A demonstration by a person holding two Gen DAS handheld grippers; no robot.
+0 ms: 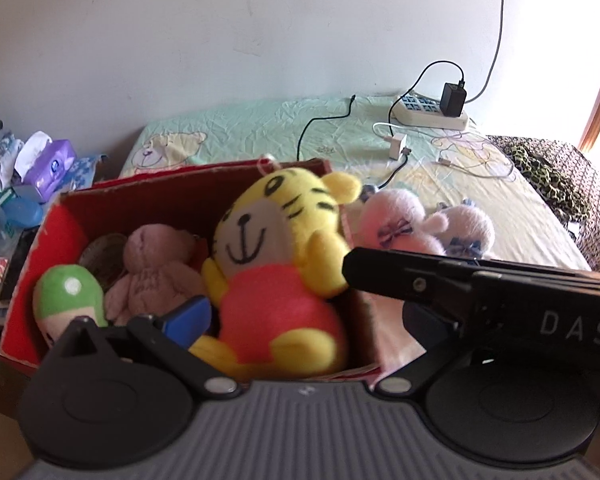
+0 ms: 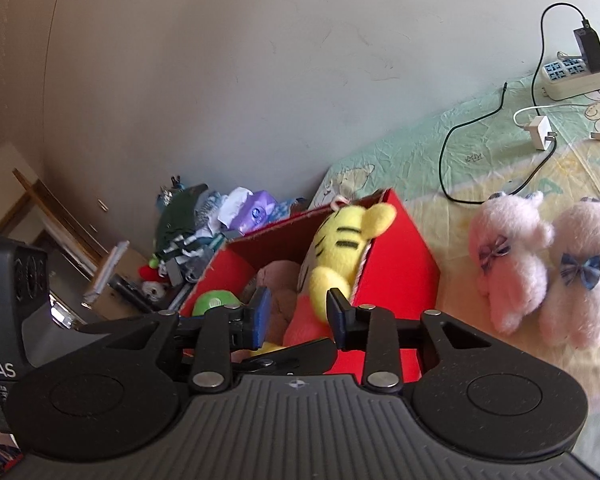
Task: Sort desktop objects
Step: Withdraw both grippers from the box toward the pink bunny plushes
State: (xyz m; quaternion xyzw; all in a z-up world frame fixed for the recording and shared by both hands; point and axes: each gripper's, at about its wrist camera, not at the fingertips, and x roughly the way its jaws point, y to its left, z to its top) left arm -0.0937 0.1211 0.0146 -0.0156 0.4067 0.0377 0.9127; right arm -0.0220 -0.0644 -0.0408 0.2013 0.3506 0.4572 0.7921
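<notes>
A red cardboard box stands at the edge of the bed. Inside it lie a yellow tiger plush in a red shirt, a brownish-pink bear and a green-capped toy. My left gripper is open wide, with the tiger's body between its blue pads; its right finger is partly hidden behind the other gripper's black body. My right gripper hangs open over the box's near end, nothing pinched. Two pink plush bears with blue bows lie on the sheet right of the box.
A white power strip, a black adapter, a white charger and loose cables lie at the back of the green sheet. A purple tissue pack and clutter crowd the left. A leopard-print cloth sits far right.
</notes>
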